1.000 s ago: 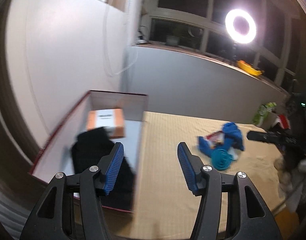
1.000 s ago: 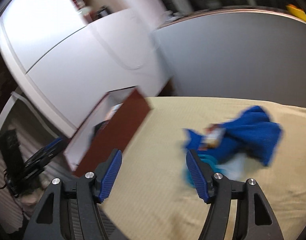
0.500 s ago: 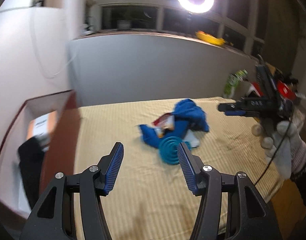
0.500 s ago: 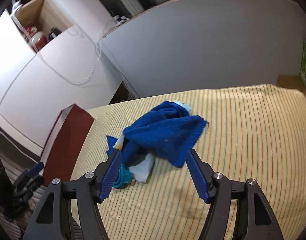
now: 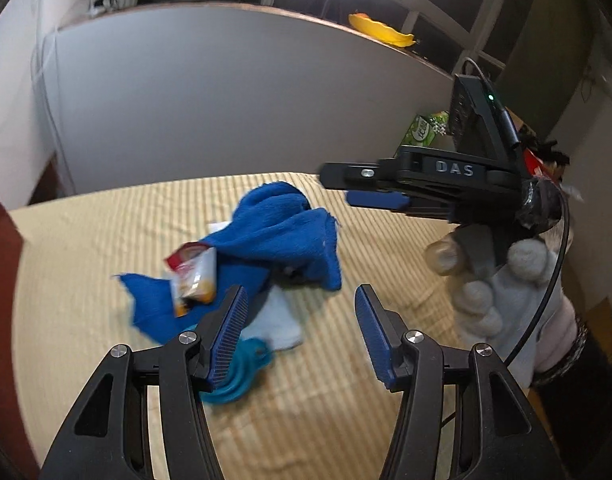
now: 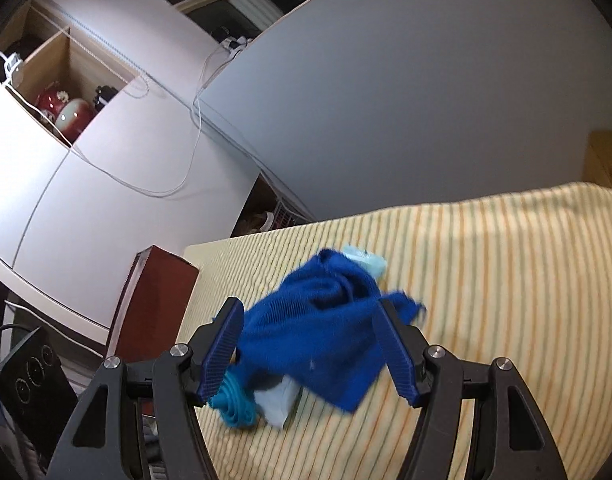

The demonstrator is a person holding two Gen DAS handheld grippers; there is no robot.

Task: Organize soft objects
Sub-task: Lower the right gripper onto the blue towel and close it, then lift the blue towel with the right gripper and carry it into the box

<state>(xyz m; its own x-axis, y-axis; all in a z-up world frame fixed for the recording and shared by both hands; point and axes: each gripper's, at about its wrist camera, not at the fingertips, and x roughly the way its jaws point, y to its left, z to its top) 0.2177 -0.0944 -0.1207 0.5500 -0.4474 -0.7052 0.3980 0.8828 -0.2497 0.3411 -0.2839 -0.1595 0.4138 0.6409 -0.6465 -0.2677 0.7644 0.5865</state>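
Both my pairs of jaws stand apart with nothing between the pads. Just beyond my left gripper (image 5: 300,328) lie a teal coil (image 5: 242,372) and a pale cloth (image 5: 280,320); a little further, the blue towel (image 5: 282,232) heaped over them on the striped cover (image 5: 86,240), with a small packet (image 5: 194,276) whose print is too blurred to read. My right gripper (image 6: 308,344) hangs over the same pile. Nothing there looks sorted yet, I judge. Past my left jaws, the other tool reads "DAS".

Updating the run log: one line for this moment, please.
left gripper: open, empty | right gripper: open, empty, over blue cloth | pile on striped cover, ungrasped
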